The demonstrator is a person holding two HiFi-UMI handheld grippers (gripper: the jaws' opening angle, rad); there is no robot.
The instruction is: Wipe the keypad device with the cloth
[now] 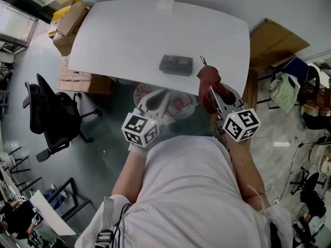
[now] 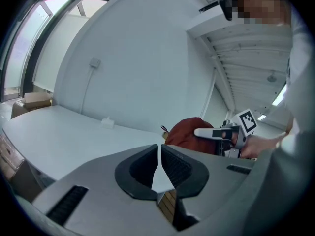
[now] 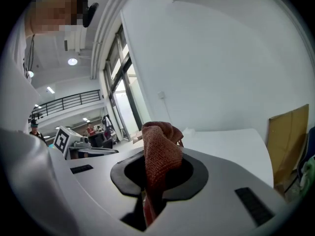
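Note:
The dark keypad device (image 1: 176, 64) lies near the front edge of the white table (image 1: 119, 40). My right gripper (image 1: 213, 93) hovers just right of it, shut on a red cloth (image 1: 208, 78) that bunches up beyond the jaws (image 3: 160, 146). My left gripper (image 1: 161, 96) hangs off the table's front edge, below and left of the device. Its jaws (image 2: 158, 168) are shut with nothing between them. From the left gripper view, the cloth (image 2: 189, 134) and the right gripper (image 2: 202, 132) show to the right. Neither gripper view shows the device.
A small white object (image 1: 165, 4) rests at the table's far edge. A black office chair (image 1: 49, 112) and cardboard boxes (image 1: 70, 19) stand to the left. Flat cardboard (image 1: 274, 43) and a chair with a green cloth (image 1: 283, 89) are to the right. A round patterned thing (image 1: 178, 105) sits below the table edge.

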